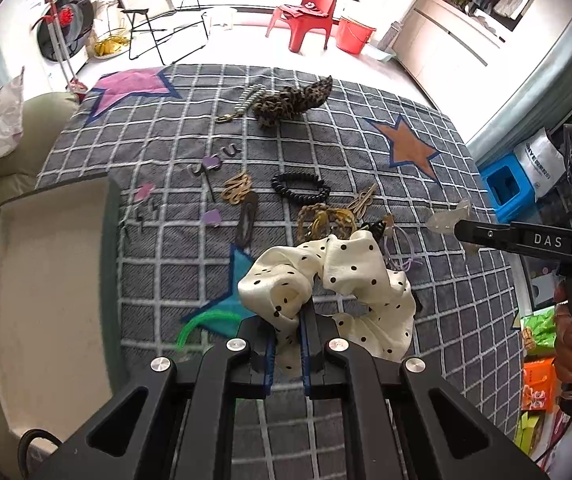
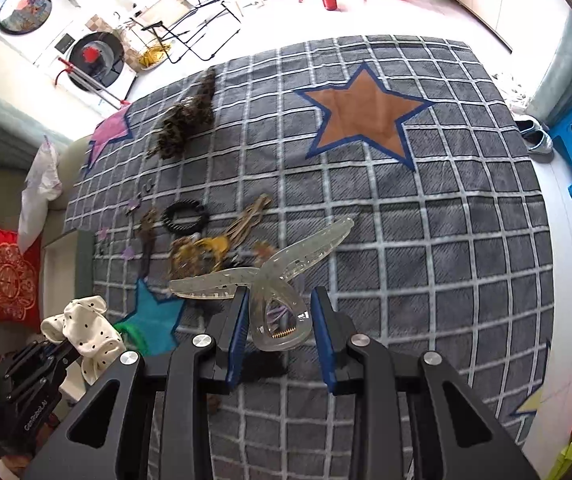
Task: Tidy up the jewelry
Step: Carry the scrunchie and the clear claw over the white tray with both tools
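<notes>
The left gripper (image 1: pixel 288 344) was clamped on a cream polka-dot scrunchie (image 1: pixel 326 292), its jaws nearly together with the fabric bunched between them, held above the near edge of the checked blanket (image 2: pixel 426 240) by the blue star (image 1: pixel 238 280). The tray (image 1: pixel 46 280) lay at the blanket's left edge, beside that gripper.

The right gripper (image 2: pixel 280 328) held a clear claw clip (image 2: pixel 274 280) between jaws standing moderately apart, the clip's spring end between the blue pads (image 2: pixel 238 320); whether the pads actually pressed it could not be told.

Mid-blanket lay a loose cluster: a black coil tie (image 1: pixel 300 188), a tangle of amber clips (image 1: pixel 326 220), a dark snap clip (image 1: pixel 246 220) and small purple pieces (image 1: pixel 211 216). Toward the far edge sat a leopard scrunchie (image 1: pixel 290 100) touching a pearl clip (image 1: pixel 248 98).
</notes>
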